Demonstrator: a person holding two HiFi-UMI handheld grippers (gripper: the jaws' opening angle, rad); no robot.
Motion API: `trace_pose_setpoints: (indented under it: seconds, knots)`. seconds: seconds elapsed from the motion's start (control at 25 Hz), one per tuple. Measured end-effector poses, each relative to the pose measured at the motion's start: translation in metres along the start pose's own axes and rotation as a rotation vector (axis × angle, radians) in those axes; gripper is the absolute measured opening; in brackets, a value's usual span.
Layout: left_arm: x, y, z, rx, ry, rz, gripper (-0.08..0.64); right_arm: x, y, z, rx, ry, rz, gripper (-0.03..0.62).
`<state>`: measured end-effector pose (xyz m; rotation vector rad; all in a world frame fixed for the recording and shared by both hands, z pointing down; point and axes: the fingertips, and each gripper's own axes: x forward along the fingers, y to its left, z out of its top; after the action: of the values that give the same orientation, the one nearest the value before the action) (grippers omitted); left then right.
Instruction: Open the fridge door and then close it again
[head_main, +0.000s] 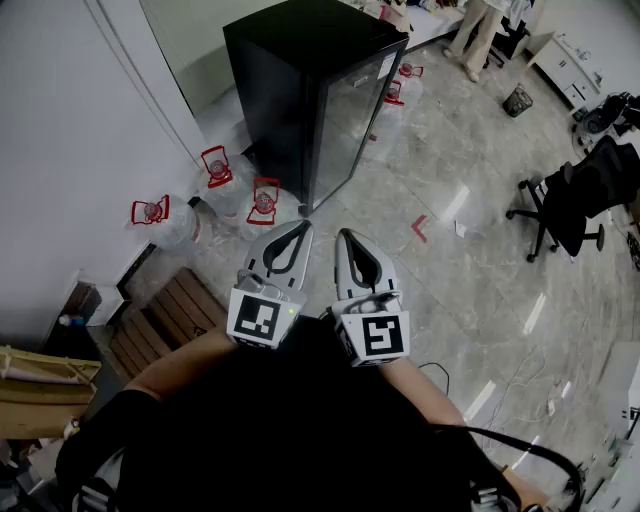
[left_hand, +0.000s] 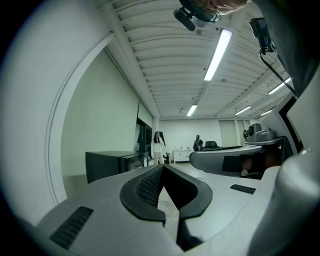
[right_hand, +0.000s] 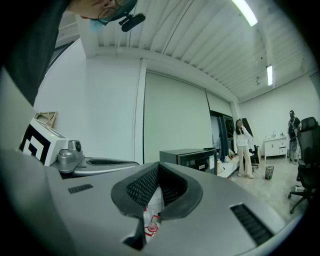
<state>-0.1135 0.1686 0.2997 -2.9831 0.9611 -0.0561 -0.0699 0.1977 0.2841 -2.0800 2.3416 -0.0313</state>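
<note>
Head view: black fridge (head_main: 310, 90) stands on the floor against the white wall, well ahead of the person, door (head_main: 355, 115) shut. Left gripper (head_main: 300, 228) and right gripper (head_main: 345, 235) are held side by side close to the body, both well apart from the fridge. Left gripper view: jaws together at the tips, nothing between them, fridge (left_hand: 107, 162) low and far off to the left. Right gripper view: jaws likewise closed and empty, only floor and a red-capped water jug (right_hand: 150, 227) seen through the loop behind the tips, fridge (right_hand: 192, 157) beyond. More water jugs (head_main: 262, 205) sit just beside the fridge's near corner.

Step in hand, as I read it: approach, not yet at the door. To do it well, walk round the jugs, face the door side, spread one gripper's jaws before reaching. No handle can be made out, so find the free edge first, then hook or pinch it and pull along the hinge arc, not straight out.
</note>
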Motion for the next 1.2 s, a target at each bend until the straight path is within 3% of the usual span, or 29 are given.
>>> trace_pose_setpoints:
  seconds: [0.16, 0.52, 0.88, 1.2]
  knots:
    - [0.001, -0.008, -0.001, -0.002, 0.003, 0.006, 0.007, -0.007, -0.004, -0.003, -0.031, 0.018, 0.010, 0.015]
    - [0.006, -0.027, -0.009, -0.003, 0.035, 0.018, 0.007, -0.020, -0.021, -0.008, 0.005, 0.019, 0.027, 0.015]
    - [0.022, -0.029, -0.025, 0.008, 0.057, 0.106, 0.008, -0.035, -0.051, -0.009, 0.075, -0.001, 0.060, 0.015]
    - [0.050, -0.026, -0.035, 0.008, 0.078, 0.157, 0.008, -0.015, -0.086, -0.023, 0.072, 0.030, 0.060, 0.015]
